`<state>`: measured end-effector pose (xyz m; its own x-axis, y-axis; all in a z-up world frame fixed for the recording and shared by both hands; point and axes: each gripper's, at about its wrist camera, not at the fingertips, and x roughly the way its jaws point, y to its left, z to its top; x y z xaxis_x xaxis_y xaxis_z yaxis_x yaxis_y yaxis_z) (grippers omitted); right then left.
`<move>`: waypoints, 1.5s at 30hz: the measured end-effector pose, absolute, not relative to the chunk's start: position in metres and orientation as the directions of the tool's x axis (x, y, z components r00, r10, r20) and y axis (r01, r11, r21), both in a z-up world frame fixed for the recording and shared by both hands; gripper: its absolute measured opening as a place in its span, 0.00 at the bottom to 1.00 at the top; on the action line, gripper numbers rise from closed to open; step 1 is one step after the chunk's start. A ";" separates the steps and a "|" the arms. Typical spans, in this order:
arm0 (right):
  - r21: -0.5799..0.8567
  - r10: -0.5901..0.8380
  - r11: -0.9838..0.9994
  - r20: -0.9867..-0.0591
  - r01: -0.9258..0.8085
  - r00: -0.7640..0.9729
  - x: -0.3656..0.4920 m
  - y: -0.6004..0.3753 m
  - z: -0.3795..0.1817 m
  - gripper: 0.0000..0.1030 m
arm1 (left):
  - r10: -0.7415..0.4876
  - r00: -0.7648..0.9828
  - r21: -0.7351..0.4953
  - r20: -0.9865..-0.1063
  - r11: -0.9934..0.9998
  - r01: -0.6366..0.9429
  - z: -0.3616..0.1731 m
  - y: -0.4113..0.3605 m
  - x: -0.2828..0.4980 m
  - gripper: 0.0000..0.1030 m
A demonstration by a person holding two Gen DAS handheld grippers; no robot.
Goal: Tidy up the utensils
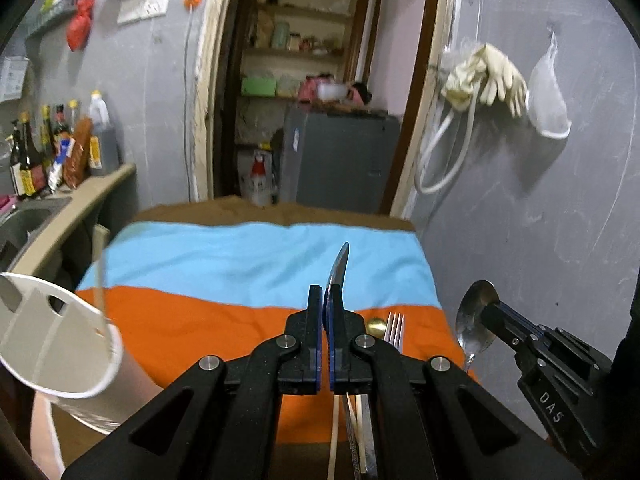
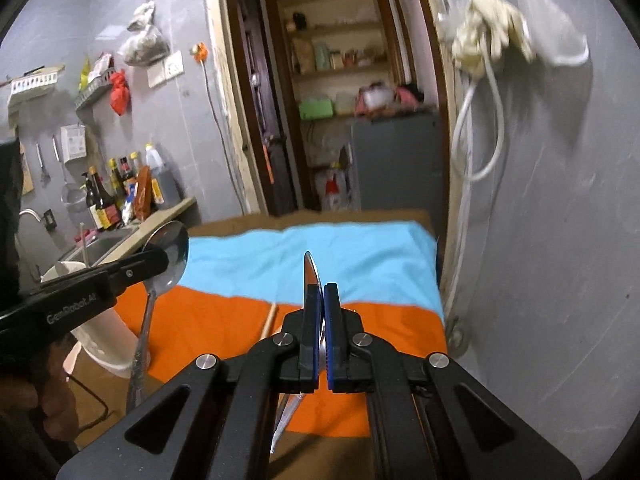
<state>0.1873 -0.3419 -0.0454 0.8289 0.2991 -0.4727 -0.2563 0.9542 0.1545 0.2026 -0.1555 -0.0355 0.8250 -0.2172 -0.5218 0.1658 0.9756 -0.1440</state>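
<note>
left spoon: steel, aloft, bowl up | right spoon: same | fork: flat on orange cloth

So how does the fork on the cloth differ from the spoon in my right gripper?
The fork lies flat and free on the orange band of the cloth; the spoon is lifted off it, clamped at its bowl by the right gripper. The fork ends in tines; the spoon in a rounded bowl. The spoon's handle hangs downward; the fork's tines point away. Both look like silvery metal.
</note>
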 end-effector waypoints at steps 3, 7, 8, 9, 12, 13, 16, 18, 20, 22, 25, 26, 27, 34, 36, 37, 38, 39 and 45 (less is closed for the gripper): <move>0.138 0.297 0.955 -0.442 -0.263 0.846 0.182 -0.332 -0.034 0.00 | -0.221 0.843 -0.158 -0.490 0.974 0.163 -0.023 -0.147 0.195 0.00; 0.118 0.307 0.952 -0.389 -0.283 0.869 0.175 -0.317 -0.013 0.00 | -0.223 0.867 -0.190 -0.446 0.970 0.152 0.001 -0.128 0.185 0.00; 0.110 0.308 0.951 -0.371 -0.288 0.876 0.174 -0.313 -0.006 0.00 | -0.221 0.874 -0.197 -0.433 0.969 0.148 0.008 -0.122 0.182 0.00; 0.103 0.310 0.951 -0.353 -0.293 0.883 0.172 -0.308 0.001 0.00 | -0.220 0.879 -0.203 -0.422 0.968 0.145 0.014 -0.116 0.180 0.00; 0.082 0.318 0.948 -0.309 -0.309 0.896 0.166 -0.294 0.019 0.00 | -0.209 0.898 -0.218 -0.387 0.967 0.131 0.035 -0.094 0.174 0.00; 0.077 0.327 0.945 -0.291 -0.318 0.899 0.166 -0.287 0.026 0.00 | -0.203 0.903 -0.227 -0.377 0.966 0.123 0.041 -0.086 0.172 0.00; 0.076 0.351 0.936 -0.252 -0.343 0.902 0.164 -0.271 0.040 0.00 | -0.184 0.918 -0.254 -0.351 0.962 0.096 0.058 -0.056 0.167 0.00; 0.079 0.371 0.929 -0.223 -0.362 0.901 0.163 -0.259 0.050 0.00 | -0.170 0.926 -0.276 -0.336 0.958 0.076 0.068 -0.034 0.164 0.00; 0.094 0.397 0.918 -0.187 -0.386 0.899 0.163 -0.245 0.062 0.00 | -0.148 0.937 -0.292 -0.316 0.955 0.052 0.080 -0.011 0.161 0.00; 0.104 0.415 0.909 -0.158 -0.403 0.896 0.161 -0.234 0.069 0.00 | -0.118 0.949 -0.299 -0.293 0.954 0.027 0.090 0.011 0.157 0.00; 0.108 0.445 0.894 -0.119 -0.434 0.888 0.159 -0.212 0.077 0.00 | -0.062 0.965 -0.300 -0.254 0.954 -0.018 0.102 0.042 0.150 0.00; 0.104 0.455 0.889 -0.110 -0.445 0.884 0.159 -0.203 0.077 0.00 | -0.043 0.969 -0.298 -0.244 0.954 -0.033 0.103 0.051 0.149 0.00; 0.099 0.461 0.886 -0.104 -0.452 0.881 0.159 -0.197 0.077 0.00 | -0.025 0.972 -0.295 -0.236 0.954 -0.047 0.105 0.059 0.150 0.00; 0.055 0.472 0.881 -0.101 -0.469 0.876 0.164 -0.154 0.058 0.00 | 0.063 0.978 -0.244 -0.201 0.963 -0.112 0.085 0.105 0.166 0.00; 0.038 0.461 0.887 -0.112 -0.460 0.880 0.165 -0.145 0.048 0.00 | 0.086 0.975 -0.234 -0.203 0.963 -0.134 0.072 0.112 0.173 0.00; 0.034 0.460 0.888 -0.123 -0.459 0.880 0.167 -0.140 0.041 0.00 | 0.098 0.974 -0.220 -0.205 0.965 -0.143 0.064 0.114 0.177 0.00; 0.036 0.461 0.887 -0.130 -0.460 0.878 0.168 -0.137 0.036 0.00 | 0.104 0.973 -0.213 -0.206 0.966 -0.149 0.058 0.116 0.179 0.00; 0.034 0.458 0.888 -0.136 -0.458 0.879 0.169 -0.135 0.032 0.00 | 0.106 0.972 -0.213 -0.207 0.965 -0.151 0.053 0.118 0.183 0.00; 0.001 0.433 0.898 -0.171 -0.439 0.885 0.173 -0.119 0.005 0.01 | 0.114 0.972 -0.191 -0.206 0.969 -0.154 0.021 0.122 0.193 0.00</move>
